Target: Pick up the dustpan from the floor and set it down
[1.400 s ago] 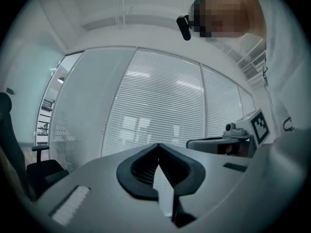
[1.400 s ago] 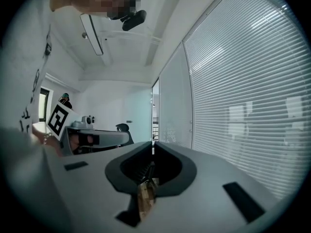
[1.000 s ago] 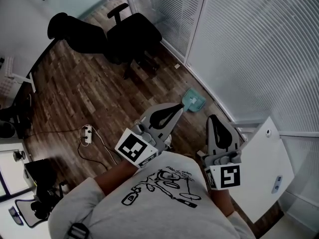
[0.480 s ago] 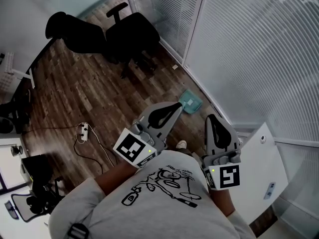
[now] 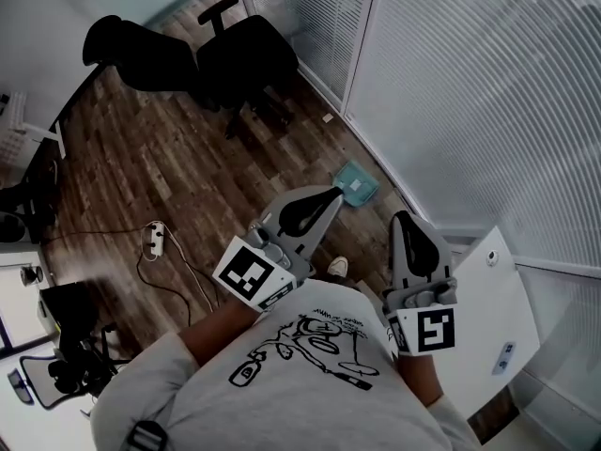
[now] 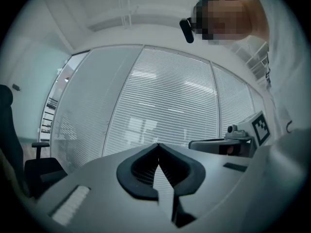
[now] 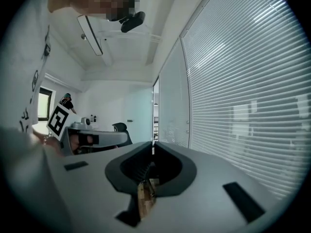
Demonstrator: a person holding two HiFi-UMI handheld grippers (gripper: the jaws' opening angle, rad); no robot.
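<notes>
A teal dustpan (image 5: 356, 185) lies on the wood floor next to the glass wall with blinds, seen in the head view. My left gripper (image 5: 332, 194) is held level at chest height with its tip just left of the dustpan in the picture, well above the floor, jaws shut with nothing in them (image 6: 156, 144). My right gripper (image 5: 402, 218) is held level to its right, also shut and empty (image 7: 153, 145). Neither gripper view shows the dustpan.
Two black office chairs (image 5: 239, 59) stand further along the floor. A white power strip (image 5: 152, 238) with its cables lies at the left. A white cabinet (image 5: 493, 318) stands at the right by the blinds (image 5: 470, 83). My shoe (image 5: 337, 268) shows below the left gripper.
The view has shifted a little toward the dustpan; both grippers stay shut and keep their place in front of my chest. My shoe has come into view.
</notes>
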